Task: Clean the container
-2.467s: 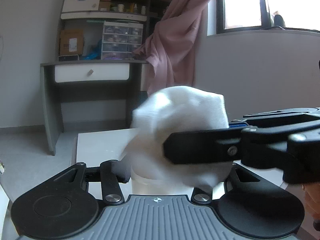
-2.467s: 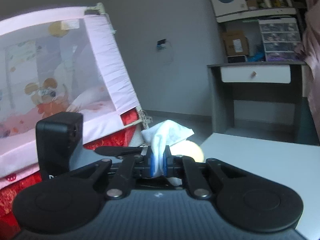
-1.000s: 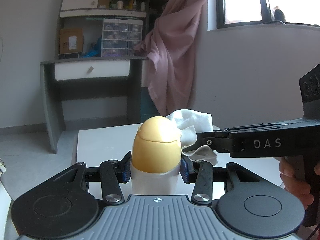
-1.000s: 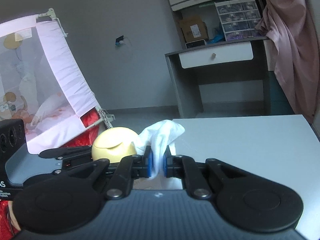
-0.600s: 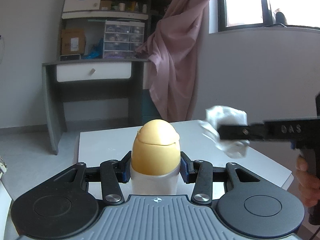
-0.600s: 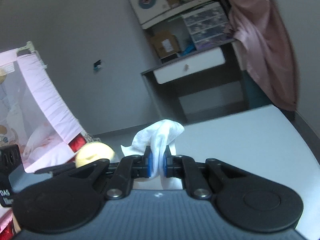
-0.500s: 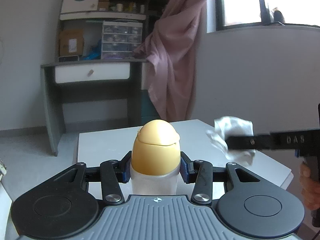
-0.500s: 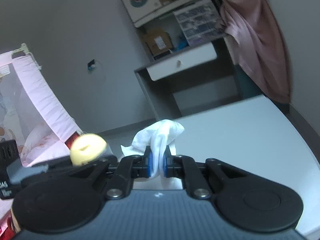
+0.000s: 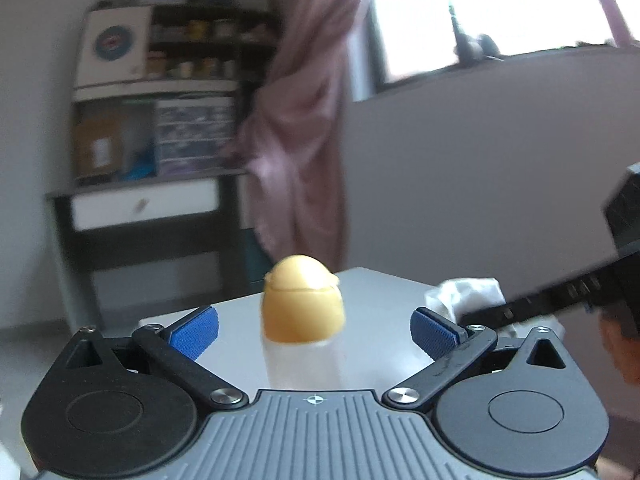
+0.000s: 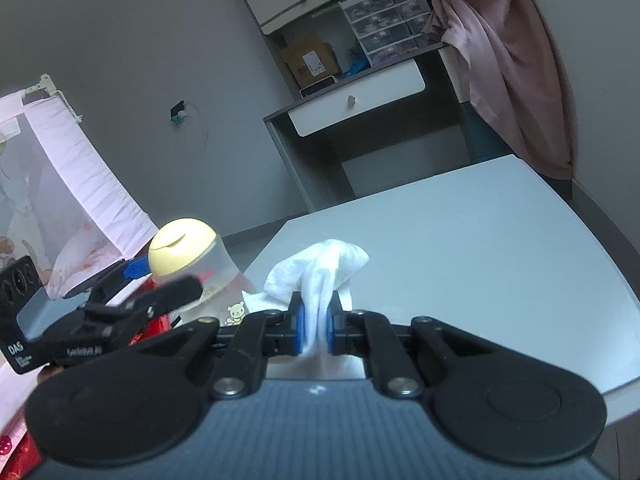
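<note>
Closest to my left-hand camera, the left gripper (image 9: 314,326) has its two blue-padded fingers (image 9: 195,330) spread wide, and the jaws are opening at this moment. Between them, touching neither pad, stands the small clear plastic container with a rounded yellow cap (image 9: 303,328), upright on the pale grey tabletop (image 9: 384,292). The view is blurred, so finer detail on the container is lost.

Just to the right of it, the right gripper (image 10: 313,328) reaches in from the side. From its own camera I see its blue pads pressed close together on a crumpled white cloth (image 10: 320,280), which bunches up above the pads and hangs a little below them. The cloth sits near the container but apart from it. Part of a person's hand (image 9: 620,344) shows at the right edge of the left view, on that gripper's handle.

From the right-hand camera the container appears off to the left, near the table's left edge, with the left gripper's dark fingers on either side of it.

Further back, a dark grey desk with one white drawer (image 10: 356,102) stands against the wall, shelves of small items above it. A dusty pink curtain (image 9: 300,120) hangs beside a bright window (image 9: 480,12). A pink mesh-sided cot (image 10: 60,200) stands at the far left of the right view.
</note>
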`<move>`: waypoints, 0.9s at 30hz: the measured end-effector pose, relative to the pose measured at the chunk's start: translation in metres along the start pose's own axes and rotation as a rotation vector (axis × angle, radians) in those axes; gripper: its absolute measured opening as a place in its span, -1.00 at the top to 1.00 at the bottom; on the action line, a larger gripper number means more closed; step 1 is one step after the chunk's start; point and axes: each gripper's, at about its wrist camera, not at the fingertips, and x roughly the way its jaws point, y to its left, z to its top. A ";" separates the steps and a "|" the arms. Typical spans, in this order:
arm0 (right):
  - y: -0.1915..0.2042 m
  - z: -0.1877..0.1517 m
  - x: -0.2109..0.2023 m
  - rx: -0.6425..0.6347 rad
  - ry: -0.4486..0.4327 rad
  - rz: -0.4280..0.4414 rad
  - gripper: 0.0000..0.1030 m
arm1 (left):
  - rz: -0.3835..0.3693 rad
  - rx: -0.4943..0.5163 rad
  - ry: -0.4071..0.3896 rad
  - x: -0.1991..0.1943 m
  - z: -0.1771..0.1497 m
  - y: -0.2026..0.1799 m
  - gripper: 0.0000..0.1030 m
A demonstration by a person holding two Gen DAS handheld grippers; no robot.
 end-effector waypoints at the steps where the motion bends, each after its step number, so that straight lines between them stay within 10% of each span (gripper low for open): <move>1: 0.000 0.000 -0.001 0.001 -0.001 -0.001 0.80 | -0.040 0.014 -0.013 -0.002 -0.002 0.002 -1.00; 16: 0.017 0.002 -0.010 -0.032 -0.006 -0.014 0.80 | -0.352 -0.125 -0.109 0.009 -0.032 0.054 -1.00; 27: 0.028 0.005 -0.012 -0.061 0.008 -0.021 0.80 | -0.610 0.050 -0.110 0.038 -0.047 0.071 -1.00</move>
